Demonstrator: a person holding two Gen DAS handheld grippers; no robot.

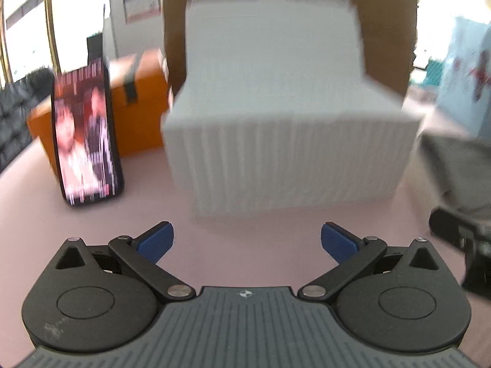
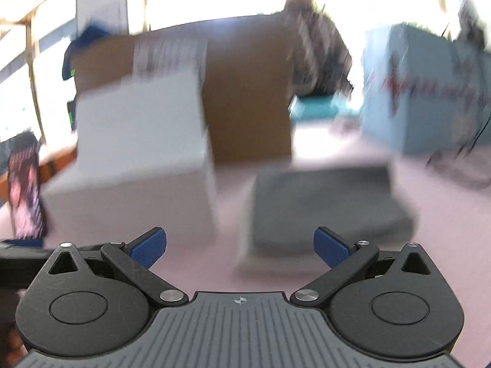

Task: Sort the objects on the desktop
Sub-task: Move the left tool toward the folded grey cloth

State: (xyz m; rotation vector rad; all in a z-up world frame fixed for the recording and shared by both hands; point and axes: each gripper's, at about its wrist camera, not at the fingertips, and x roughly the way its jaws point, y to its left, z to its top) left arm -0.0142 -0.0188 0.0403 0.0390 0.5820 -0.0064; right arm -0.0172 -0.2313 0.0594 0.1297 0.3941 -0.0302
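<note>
Bright windows [image 1: 27, 15] — pink tabletop [image 1: 153, 202]

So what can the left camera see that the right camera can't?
Only the left wrist view shows the orange box behind the phone, and the dark keyboard-like thing at the far left edge.

Only the right wrist view shows a blurred person behind the cardboard, a teal object and the whole flat grey item.

Both show the white box, the brown cardboard box, the lit phone, the light blue box and the pink tabletop. The left gripper and right gripper are both open and empty.
</note>
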